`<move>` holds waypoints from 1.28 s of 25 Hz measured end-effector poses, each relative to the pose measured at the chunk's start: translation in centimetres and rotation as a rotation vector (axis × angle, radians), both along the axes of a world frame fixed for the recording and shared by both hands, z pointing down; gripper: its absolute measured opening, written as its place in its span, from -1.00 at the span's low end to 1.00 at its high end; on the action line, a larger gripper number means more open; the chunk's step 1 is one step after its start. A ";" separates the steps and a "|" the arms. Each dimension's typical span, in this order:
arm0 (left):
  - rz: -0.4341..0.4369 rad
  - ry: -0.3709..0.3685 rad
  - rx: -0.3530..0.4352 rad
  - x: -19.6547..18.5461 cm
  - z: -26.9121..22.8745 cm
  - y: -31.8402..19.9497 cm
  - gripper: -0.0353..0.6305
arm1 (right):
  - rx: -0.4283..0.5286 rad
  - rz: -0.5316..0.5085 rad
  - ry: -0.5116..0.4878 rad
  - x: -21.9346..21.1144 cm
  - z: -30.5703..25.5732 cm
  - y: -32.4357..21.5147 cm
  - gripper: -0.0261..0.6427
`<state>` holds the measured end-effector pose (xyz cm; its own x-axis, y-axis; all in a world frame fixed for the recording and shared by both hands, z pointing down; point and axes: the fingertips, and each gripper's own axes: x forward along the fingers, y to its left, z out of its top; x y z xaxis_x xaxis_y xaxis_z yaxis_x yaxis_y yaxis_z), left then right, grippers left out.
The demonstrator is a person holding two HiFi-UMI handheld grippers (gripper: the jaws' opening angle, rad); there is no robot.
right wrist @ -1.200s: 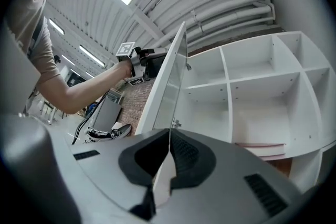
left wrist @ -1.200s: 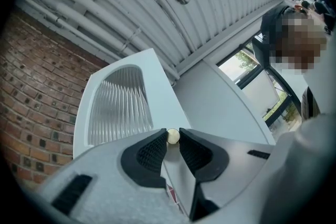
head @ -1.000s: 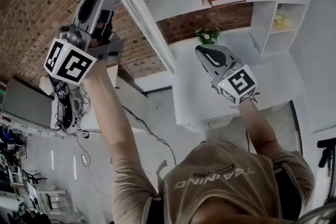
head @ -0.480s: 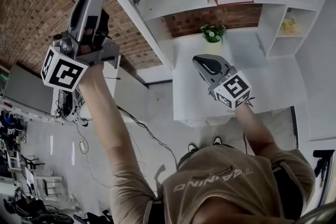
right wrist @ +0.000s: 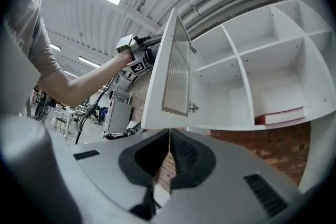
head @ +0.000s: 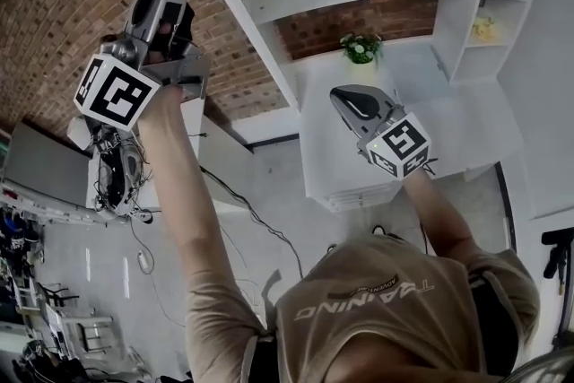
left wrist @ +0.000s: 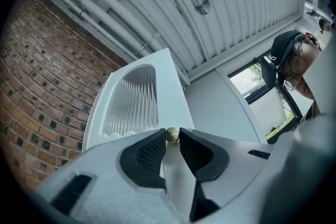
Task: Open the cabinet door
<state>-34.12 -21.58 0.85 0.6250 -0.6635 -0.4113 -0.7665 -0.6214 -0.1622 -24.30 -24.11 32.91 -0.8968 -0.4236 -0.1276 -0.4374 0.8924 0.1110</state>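
The cabinet door (right wrist: 170, 68) stands swung well out from the cabinet (right wrist: 239, 76), roughly square to its front, so the opening looks all but done. At most a little more swing and letting go of the knob are left.

The left gripper (left wrist: 170, 136) is raised overhead and pinches the small brass knob (left wrist: 171, 135) between its ribbed pads. The door's ribbed glass panel (left wrist: 131, 99) lies just beyond its jaw tips. The right gripper (right wrist: 169, 131) hangs lower, with its jaws pressed together on nothing. The door's lower edge is ahead of and above it, well apart from it.

To the right of the right gripper and above it, the cabinet's compartments are laid open. A red book (right wrist: 278, 115) lies flat in the lower right one, and the others that can be seen hold nothing. In the head view, a small potted plant (head: 360, 47) sits on a white unit just past the right gripper's tip.
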 end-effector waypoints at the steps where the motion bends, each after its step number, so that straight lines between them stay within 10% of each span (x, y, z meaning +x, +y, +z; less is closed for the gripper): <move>1: -0.002 -0.010 -0.005 -0.3 -0.1 0.2 -0.68 | 0.008 0.008 0.000 -0.3 -0.3 0.6 -0.88; 32: 0.189 0.075 -0.018 -9.2 -0.5 3.9 -0.66 | -0.013 0.274 0.072 -5.1 1.0 9.1 -0.88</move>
